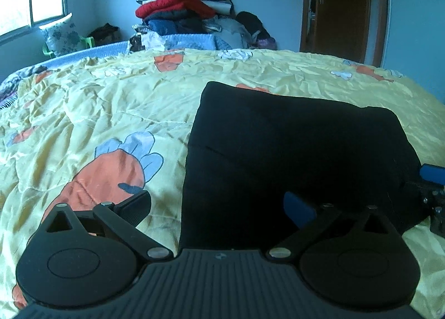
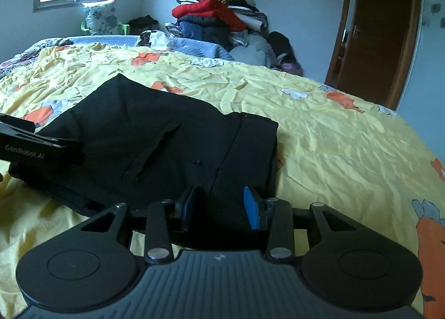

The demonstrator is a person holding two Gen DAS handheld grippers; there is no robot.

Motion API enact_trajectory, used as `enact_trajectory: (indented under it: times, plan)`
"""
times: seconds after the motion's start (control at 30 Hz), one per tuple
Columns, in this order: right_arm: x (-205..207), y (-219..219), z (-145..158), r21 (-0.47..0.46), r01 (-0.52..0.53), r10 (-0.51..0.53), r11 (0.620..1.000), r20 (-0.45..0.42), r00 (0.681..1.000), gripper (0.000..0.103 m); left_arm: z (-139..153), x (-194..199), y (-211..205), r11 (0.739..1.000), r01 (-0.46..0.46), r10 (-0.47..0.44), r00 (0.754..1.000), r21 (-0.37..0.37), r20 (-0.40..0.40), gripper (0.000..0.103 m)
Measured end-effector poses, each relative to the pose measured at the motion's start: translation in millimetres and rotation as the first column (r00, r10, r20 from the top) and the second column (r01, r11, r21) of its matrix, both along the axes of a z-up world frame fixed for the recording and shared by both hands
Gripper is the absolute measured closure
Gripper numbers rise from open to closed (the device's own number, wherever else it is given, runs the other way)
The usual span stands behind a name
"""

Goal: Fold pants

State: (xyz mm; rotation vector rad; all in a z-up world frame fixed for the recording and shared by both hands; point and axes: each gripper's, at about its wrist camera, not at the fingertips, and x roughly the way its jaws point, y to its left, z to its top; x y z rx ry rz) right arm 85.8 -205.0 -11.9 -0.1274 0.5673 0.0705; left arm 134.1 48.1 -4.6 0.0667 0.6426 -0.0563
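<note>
Your black pants (image 2: pixel 155 146) lie folded into a flat, matte, roughly rectangular stack on the bed (image 2: pixel 347 135), whose crinkled yellow quilt carries orange carrot prints. Your left tongs (image 1: pixel 222 207) stand wide open at the stack's near left edge; your right tongs (image 2: pixel 219 207) stand parted over its near right corner, gripping nothing.
</note>
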Motion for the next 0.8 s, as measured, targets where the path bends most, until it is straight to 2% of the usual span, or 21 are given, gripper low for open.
enact_trajectory:
  times: [0.2,0.37,0.47,0.53,0.63,0.8]
  plan:
    - [0.5,-1.2,5.0,0.016,0.010,-0.010,1.000,-0.022,1.000,0.066,3.5,-4.3,-0.5,1.000,0.000,0.000,1.000,0.005,-0.005,0.000]
    - [-21.0,3.2,14.1,0.054,0.008,-0.008,0.998,0.000,1.000,0.065,5.2,-11.0,-0.3,1.000,0.000,0.000,1.000,0.006,-0.001,0.000]
    - [-26.1,8.6,8.2,0.030,-0.005,0.005,1.000,-0.018,1.000,0.058,4.1,-13.0,-2.2,1.000,-0.006,0.006,1.000,0.013,0.003,0.000]
    - [-24.9,7.3,5.5,0.034,-0.004,0.005,0.999,-0.023,1.000,0.058,4.4,-13.6,-3.1,1.000,-0.005,0.005,1.000,0.021,0.006,0.000]
    - [-29.2,3.9,11.5,0.078,0.016,-0.013,0.997,-0.030,0.999,0.058,8.4,-18.4,-1.4,1.000,-0.001,0.001,1.000,0.014,0.002,0.000]
    - [-43.5,-3.2,11.5,0.240,0.001,0.015,0.971,-0.063,0.998,0.057,14.6,-36.3,3.9,1.000,-0.001,0.001,1.000,-0.017,0.001,0.000]
